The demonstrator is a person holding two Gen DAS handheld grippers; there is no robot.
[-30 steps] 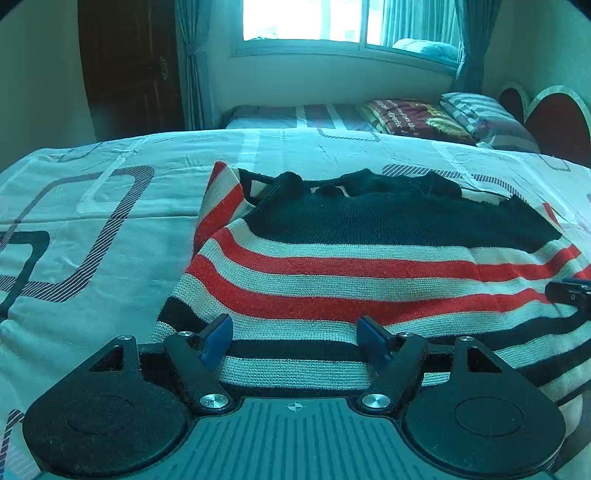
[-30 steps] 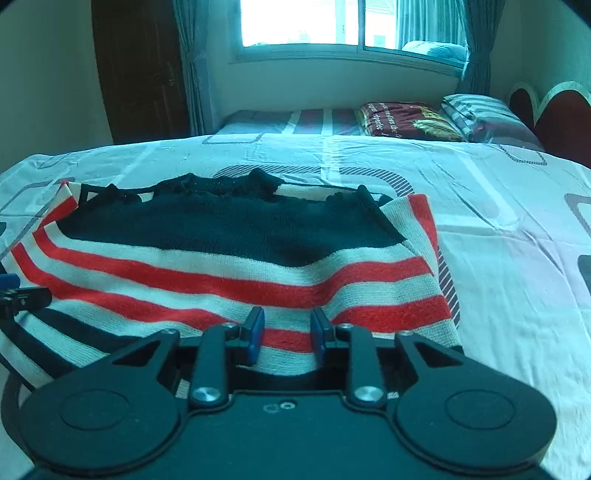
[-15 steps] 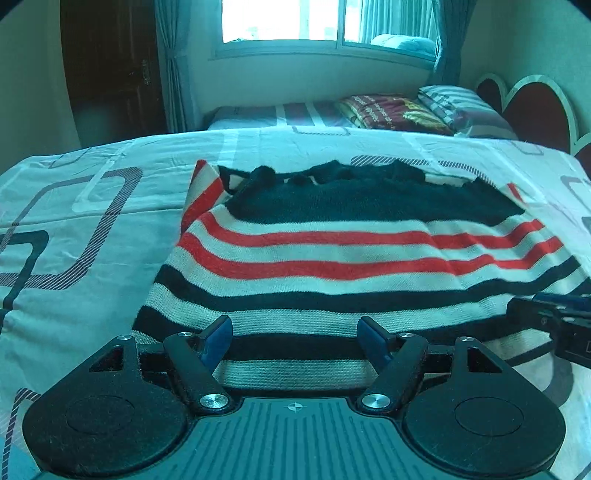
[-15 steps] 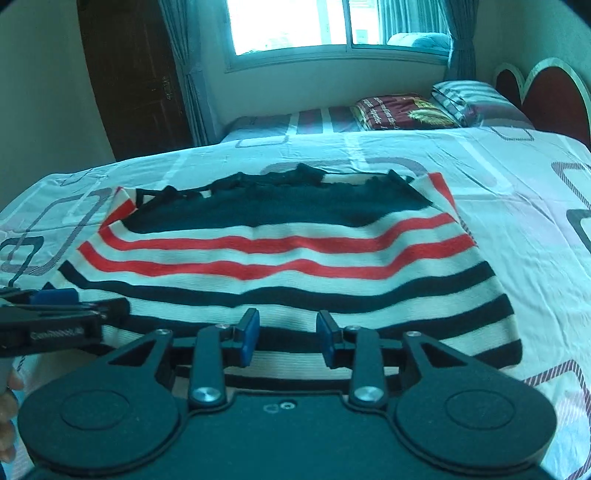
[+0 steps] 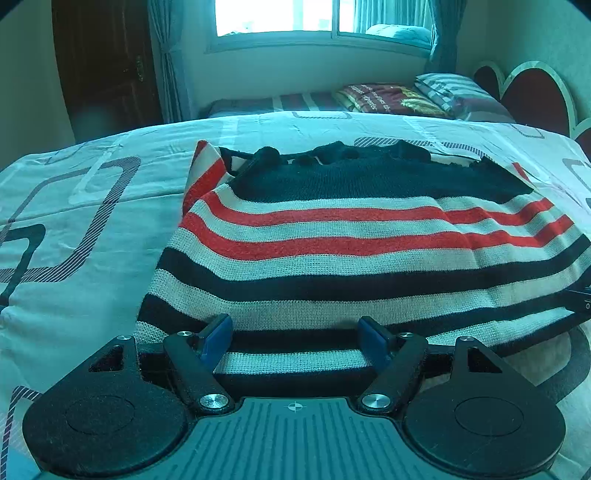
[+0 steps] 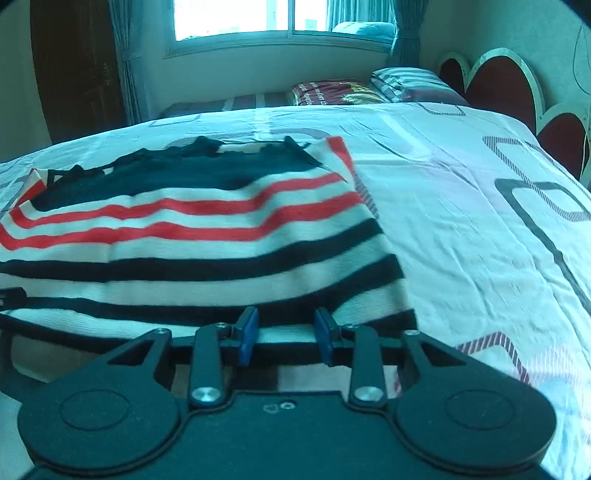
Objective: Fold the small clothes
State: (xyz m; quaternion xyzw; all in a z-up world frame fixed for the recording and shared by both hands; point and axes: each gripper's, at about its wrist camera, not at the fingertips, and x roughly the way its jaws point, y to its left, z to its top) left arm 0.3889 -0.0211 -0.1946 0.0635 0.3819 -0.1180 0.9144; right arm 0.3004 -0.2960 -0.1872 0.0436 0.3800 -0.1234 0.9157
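Sweater [image 5: 369, 236]: lies spread flat on the bed sheet [image 5: 85, 229], dark neck part at the far end, red and pale stripes in the middle, dark and pale stripes toward me. The near hem is right at my fingertips in both wrist views.

Sweater, near right corner [image 6: 402, 314]: the hem ends just past my right fingers; bare sheet beyond it on that side.

Left gripper [image 5: 295, 338]: my jaws stand wide apart, pads spread to either side over the hem. The striped cloth shows between the blue pads [image 5: 218, 339], but they do not press on it. I hold nothing here.

Right gripper [image 6: 286, 334]: my jaws stand narrow, with a gap left between the blue pads [image 6: 248, 334]. The hem runs across just ahead of the tips; I cannot see cloth pinched between them. This view is blurred over the cloth.

Each gripper seen from the other: a dark piece of my right gripper shows at the right edge of the left view, against the hem; a dark piece of my left one shows at the left edge of the right view.

Sheet: pale, with dark rounded-square outlines.

Background: pillows [image 5: 450, 92] on a second bed, a headboard [image 6: 498, 85] with red rounded panels, a window [image 5: 280, 16] with curtains, a dark door [image 5: 103, 66].
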